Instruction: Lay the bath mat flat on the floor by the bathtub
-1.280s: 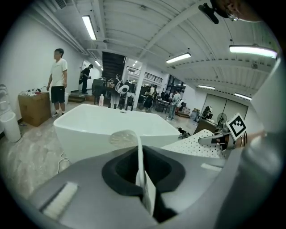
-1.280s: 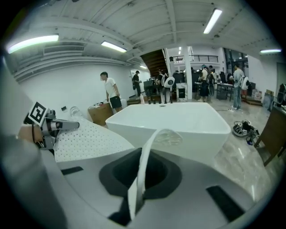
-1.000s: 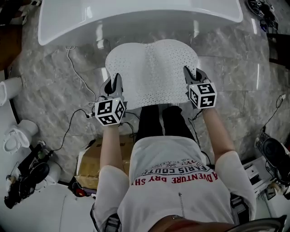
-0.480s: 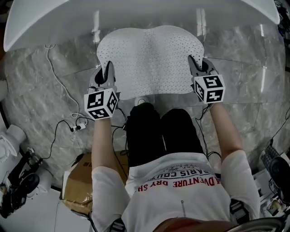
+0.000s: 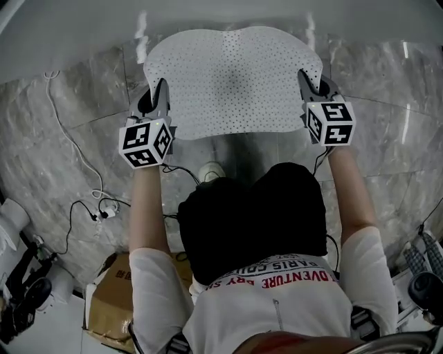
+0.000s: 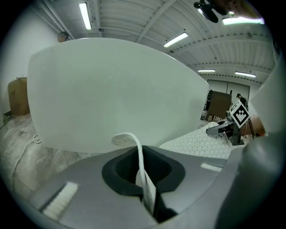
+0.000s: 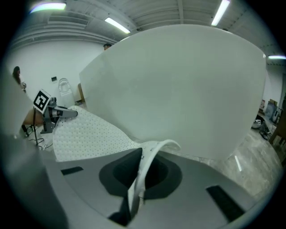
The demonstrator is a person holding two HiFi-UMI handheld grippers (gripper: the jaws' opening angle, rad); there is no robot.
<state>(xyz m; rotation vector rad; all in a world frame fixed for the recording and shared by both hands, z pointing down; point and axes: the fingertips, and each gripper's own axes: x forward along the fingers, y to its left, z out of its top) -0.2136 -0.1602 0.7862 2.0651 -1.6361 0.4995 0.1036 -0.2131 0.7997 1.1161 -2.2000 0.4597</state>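
The bath mat [image 5: 232,79] had moved nearer the bathtub [image 5: 221,12], its side edges pinched by the left hand-held gripper [image 5: 160,93] and the right hand-held gripper [image 5: 306,81].

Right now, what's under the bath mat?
Grey marbled floor shows around the bath mat, which the left gripper and right gripper pinch by its side edges. The floor directly beneath is covered.
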